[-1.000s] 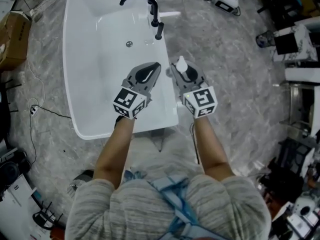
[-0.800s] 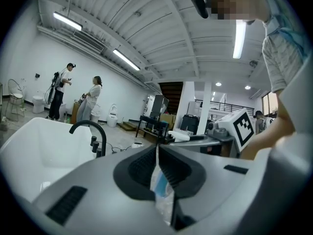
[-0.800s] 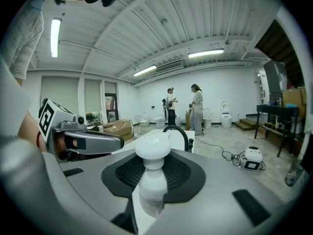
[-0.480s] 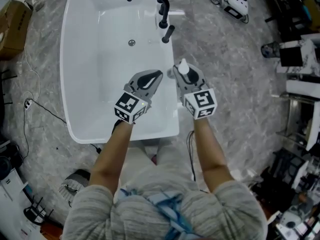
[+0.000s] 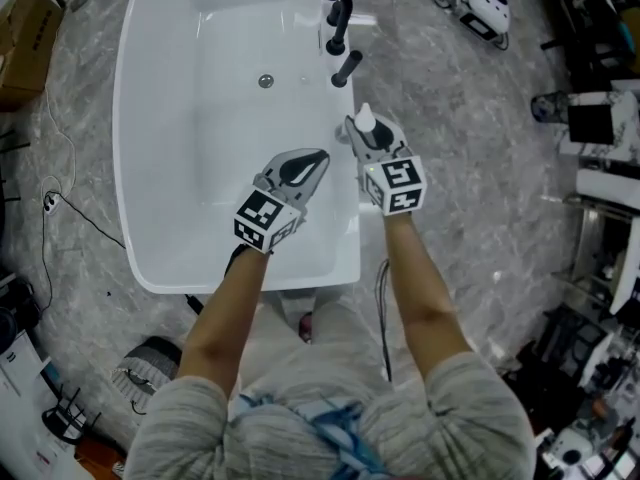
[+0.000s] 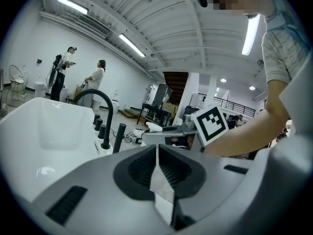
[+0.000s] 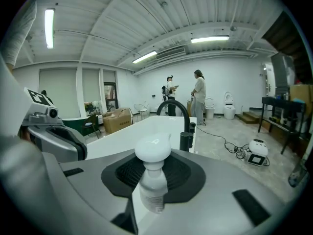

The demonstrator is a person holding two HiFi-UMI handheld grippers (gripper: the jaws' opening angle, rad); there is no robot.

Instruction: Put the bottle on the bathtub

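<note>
While right gripper (image 5: 366, 138) grips white-capped bottle (image 7: 152, 180) by bathtub (image 5: 347, 230) rim, left gripper (image 5: 308, 161) jaws pressed together, empty, hovering alongside.

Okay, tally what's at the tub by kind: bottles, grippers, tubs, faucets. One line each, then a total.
bottle: 1
grippers, left gripper and right gripper: 2
bathtub: 1
faucet: 1
Total: 5
</note>
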